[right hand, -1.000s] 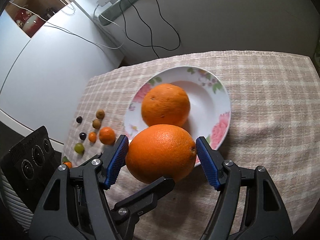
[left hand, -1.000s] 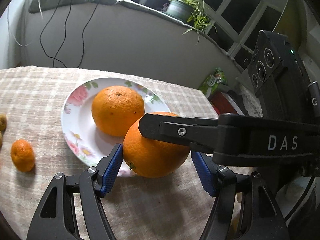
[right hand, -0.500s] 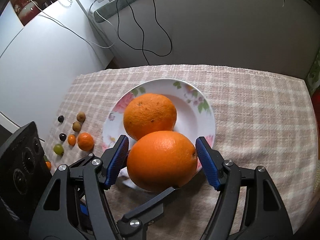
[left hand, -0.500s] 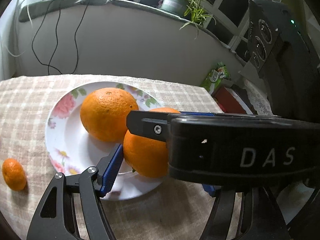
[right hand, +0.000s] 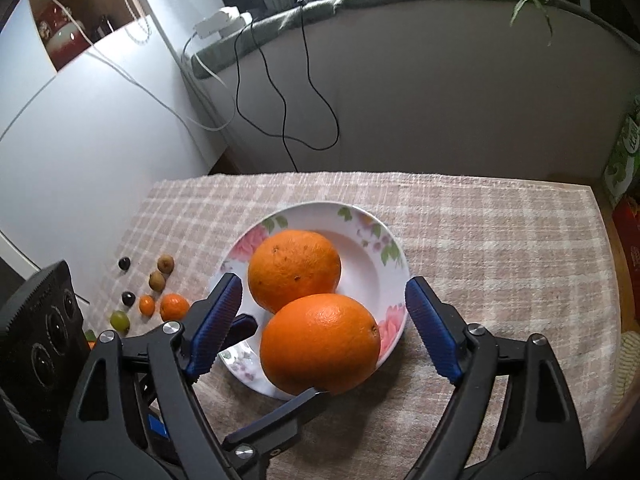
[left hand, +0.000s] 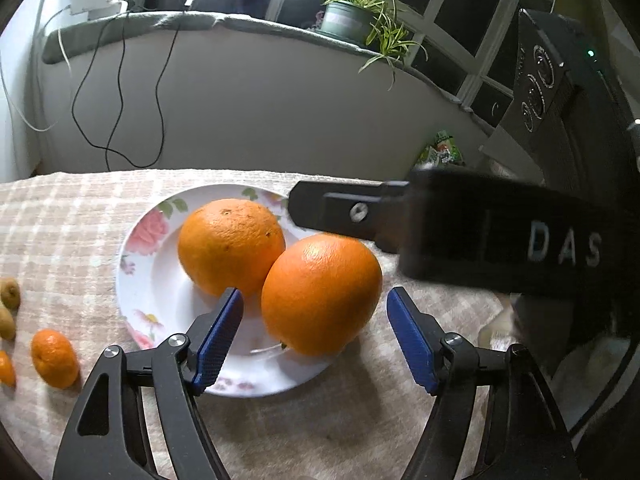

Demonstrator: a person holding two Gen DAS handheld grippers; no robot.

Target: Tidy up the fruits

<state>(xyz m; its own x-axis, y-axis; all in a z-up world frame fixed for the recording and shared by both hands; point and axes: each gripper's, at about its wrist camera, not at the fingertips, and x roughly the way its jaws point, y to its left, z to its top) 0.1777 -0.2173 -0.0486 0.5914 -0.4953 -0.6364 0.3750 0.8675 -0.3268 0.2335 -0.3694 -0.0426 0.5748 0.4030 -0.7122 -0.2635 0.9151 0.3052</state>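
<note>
Oranges: the near orange [left hand: 322,294] now rests on the plate [left hand: 160,300] against the far orange [left hand: 231,246], freed since a second ago, when both tongs squeezed it. Its underside is hidden. Left tongs [left hand: 316,340] and right tongs [right hand: 326,320] stand spread around it, pads clear of the peel.

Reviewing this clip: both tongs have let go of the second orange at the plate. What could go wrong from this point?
1. The near orange sits at the plate's front rim, leaning on the far orange; it may roll onto the cloth.
2. The left tongs and right tongs both straddle it, open, arms crossing; pulling back carelessly could knock the fruit or each other.
3. A nudge could tip the shallow plate.
</note>
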